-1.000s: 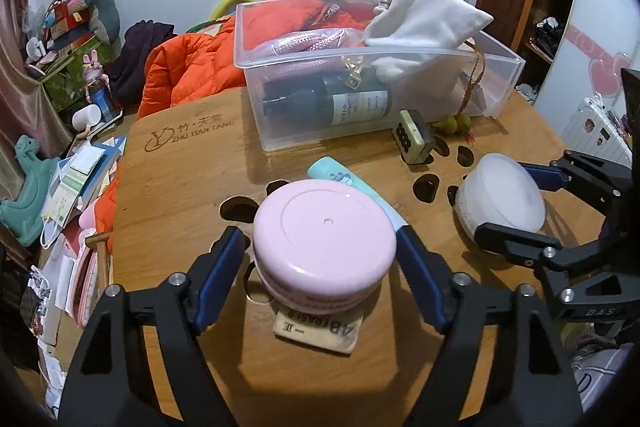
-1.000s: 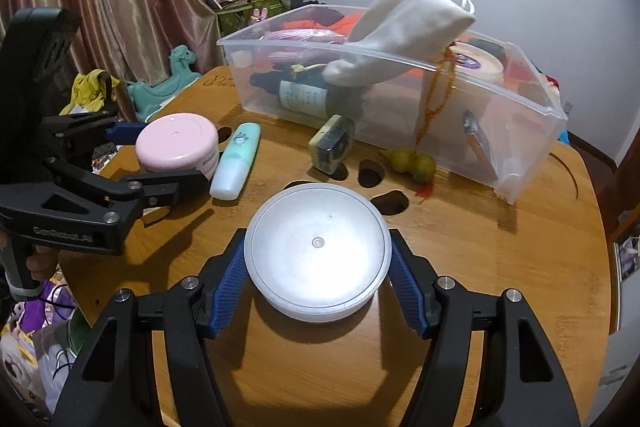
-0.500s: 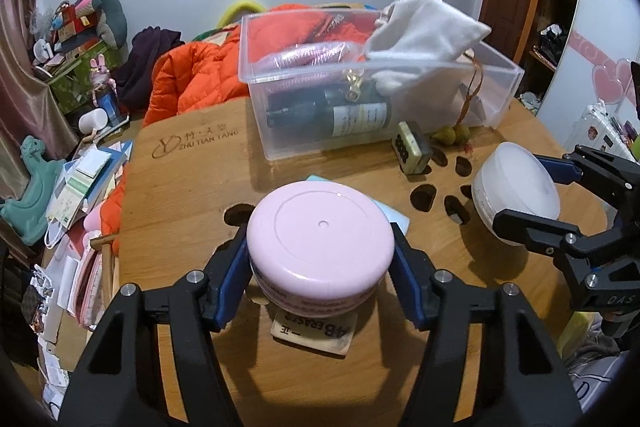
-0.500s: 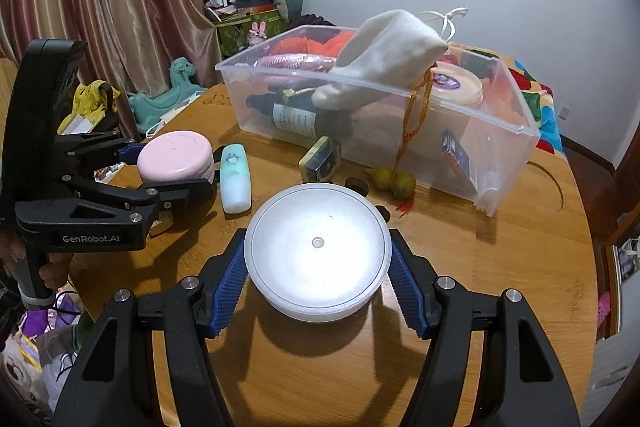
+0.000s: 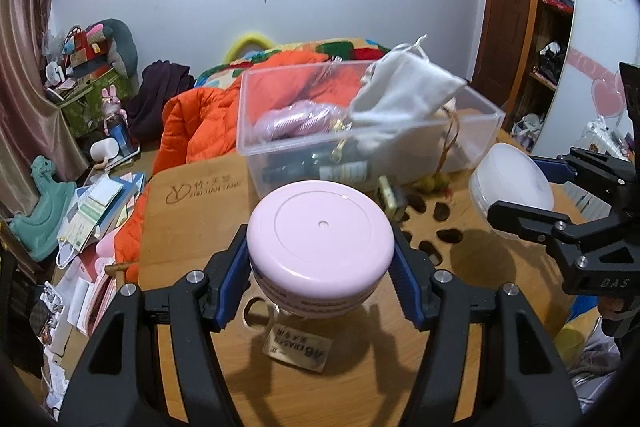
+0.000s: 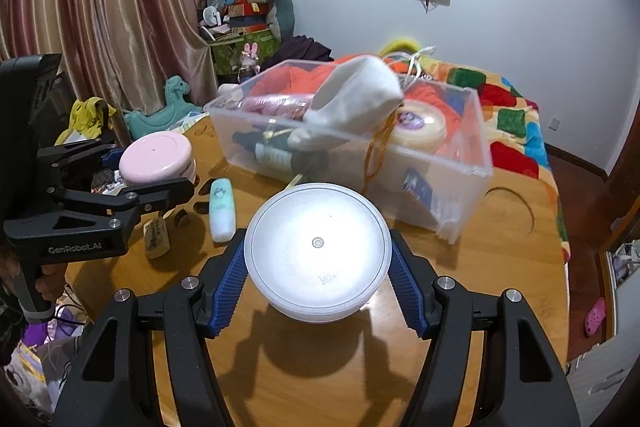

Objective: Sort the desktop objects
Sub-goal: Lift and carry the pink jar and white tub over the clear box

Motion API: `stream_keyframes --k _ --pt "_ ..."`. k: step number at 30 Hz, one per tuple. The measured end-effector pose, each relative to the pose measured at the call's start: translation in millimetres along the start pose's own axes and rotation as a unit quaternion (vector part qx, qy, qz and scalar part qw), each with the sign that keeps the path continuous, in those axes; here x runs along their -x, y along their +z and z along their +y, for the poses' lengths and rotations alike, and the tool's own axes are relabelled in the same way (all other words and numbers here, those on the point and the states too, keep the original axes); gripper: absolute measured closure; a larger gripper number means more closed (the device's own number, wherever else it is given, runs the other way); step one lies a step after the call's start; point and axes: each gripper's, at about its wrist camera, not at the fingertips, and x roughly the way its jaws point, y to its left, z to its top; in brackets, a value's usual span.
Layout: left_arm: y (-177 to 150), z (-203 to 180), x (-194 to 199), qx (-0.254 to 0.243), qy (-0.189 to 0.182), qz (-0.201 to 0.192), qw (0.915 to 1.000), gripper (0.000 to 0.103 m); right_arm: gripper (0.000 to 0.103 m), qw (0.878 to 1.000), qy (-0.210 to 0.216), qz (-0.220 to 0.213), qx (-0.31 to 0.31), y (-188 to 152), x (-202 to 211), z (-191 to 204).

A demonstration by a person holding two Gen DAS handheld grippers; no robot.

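A pink-lidded jar [image 5: 320,243] hangs clear of the wooden table [image 5: 192,227], and my left gripper [image 5: 319,231] is shut on it, both blue pads pressed against its sides. The right wrist view shows the same pink jar [image 6: 158,159] in my left gripper [image 6: 154,171], at the left. My right gripper [image 6: 317,235] is shut on a white round jar [image 6: 318,259], also lifted above the table. That white jar [image 5: 514,183] shows at the right of the left wrist view. The clear plastic box [image 6: 460,187] stands behind both jars.
The clear plastic box [image 5: 472,139] holds a dark bottle, a pink bundle and a cream tin, with a white pouch [image 6: 356,103] draped over its rim. An eraser [image 5: 298,343] and a mint tube [image 6: 221,211] lie on the table. Clutter covers the floor at left.
The left jaws closed onto the pink jar. Both grippers then rose with their jars, which now hang above the table. The eraser and mint tube stayed put.
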Motion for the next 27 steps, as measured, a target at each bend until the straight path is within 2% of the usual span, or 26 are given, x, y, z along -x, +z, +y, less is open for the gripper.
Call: stream_keyframes --k 15,22,27 --pt "37 -8 10 0.009 -0.003 -0.046 0.9989 0.04 0.041 0.999 -0.027 -0.04 -0.008 29 18 -28" --pt "63 -7 8 0.017 -0.021 -0.067 0.9974 0.04 0.041 0.998 -0.039 -0.05 -0.019 44 18 -47" --pt "84 -6 -1 0.013 -0.019 -0.079 0.9966 0.04 0.041 0.997 -0.049 -0.048 -0.02 58 5 -60"
